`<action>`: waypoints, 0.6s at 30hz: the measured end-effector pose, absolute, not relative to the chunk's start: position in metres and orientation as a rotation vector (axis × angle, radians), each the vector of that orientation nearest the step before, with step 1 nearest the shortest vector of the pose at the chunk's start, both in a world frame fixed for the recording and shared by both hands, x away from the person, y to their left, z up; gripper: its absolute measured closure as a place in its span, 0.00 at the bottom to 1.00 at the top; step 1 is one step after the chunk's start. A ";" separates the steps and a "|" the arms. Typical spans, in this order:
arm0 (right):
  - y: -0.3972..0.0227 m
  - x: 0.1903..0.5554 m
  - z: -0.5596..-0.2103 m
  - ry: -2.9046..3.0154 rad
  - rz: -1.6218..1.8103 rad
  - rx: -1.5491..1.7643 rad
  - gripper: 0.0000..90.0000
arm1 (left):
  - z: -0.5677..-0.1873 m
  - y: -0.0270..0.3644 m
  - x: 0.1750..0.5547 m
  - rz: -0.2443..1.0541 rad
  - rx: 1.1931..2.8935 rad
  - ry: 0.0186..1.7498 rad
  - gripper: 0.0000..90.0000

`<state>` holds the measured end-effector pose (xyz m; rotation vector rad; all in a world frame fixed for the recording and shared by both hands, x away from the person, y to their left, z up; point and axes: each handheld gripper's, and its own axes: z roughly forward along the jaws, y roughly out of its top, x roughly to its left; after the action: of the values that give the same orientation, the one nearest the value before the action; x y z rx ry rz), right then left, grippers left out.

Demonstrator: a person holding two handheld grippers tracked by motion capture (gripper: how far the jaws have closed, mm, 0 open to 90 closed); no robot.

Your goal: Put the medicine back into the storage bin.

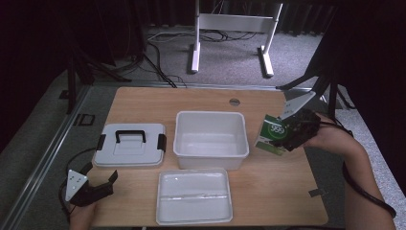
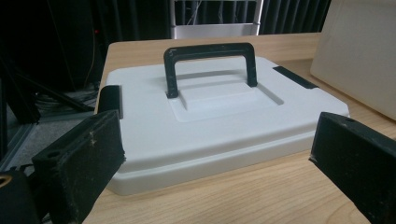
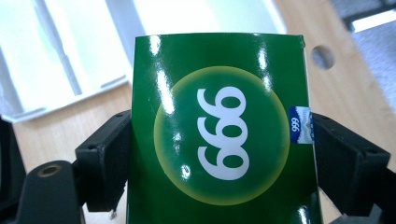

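Right gripper (image 1: 293,134) holds a green box (image 1: 273,134) just beside the white tub (image 1: 211,153), at the right side of the counter (image 1: 268,187).

The right gripper view shows the green box (image 3: 219,135), marked with white "999" numerals in a yellow-ringed circle, clamped on both sides between the black fingers (image 3: 105,158); in the high view the box is tilted and held above the counter, close to the tub's right wall but not inside it. The left gripper (image 1: 98,187) sits near the counter's front left corner with its fingers (image 2: 84,163) spread wide and holding nothing, pointed at the white lid (image 2: 201,121) with a black handle (image 2: 210,60), which lies flat left of the tub. A shallow clear tray (image 1: 194,196) lies in front of the tub.
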<state>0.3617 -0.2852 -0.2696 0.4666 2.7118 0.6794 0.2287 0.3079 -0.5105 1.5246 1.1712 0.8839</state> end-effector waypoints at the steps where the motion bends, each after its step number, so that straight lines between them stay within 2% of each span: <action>1: -0.283 0.363 -0.266 2.708 0.684 0.465 0.17 | -0.510 0.308 0.229 0.884 1.527 1.170 0.03; 7: -0.261 0.376 -0.254 2.713 0.721 0.423 0.17 | -0.510 0.308 0.229 0.882 1.526 1.169 0.03; 18: -0.213 0.391 -0.265 2.762 0.711 0.308 0.17 | -0.511 0.308 0.228 0.885 1.526 1.164 0.03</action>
<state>0.3913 -0.2135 -0.2647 0.3077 2.7619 0.7113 0.2283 0.3077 -0.5105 1.5256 1.1639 0.8853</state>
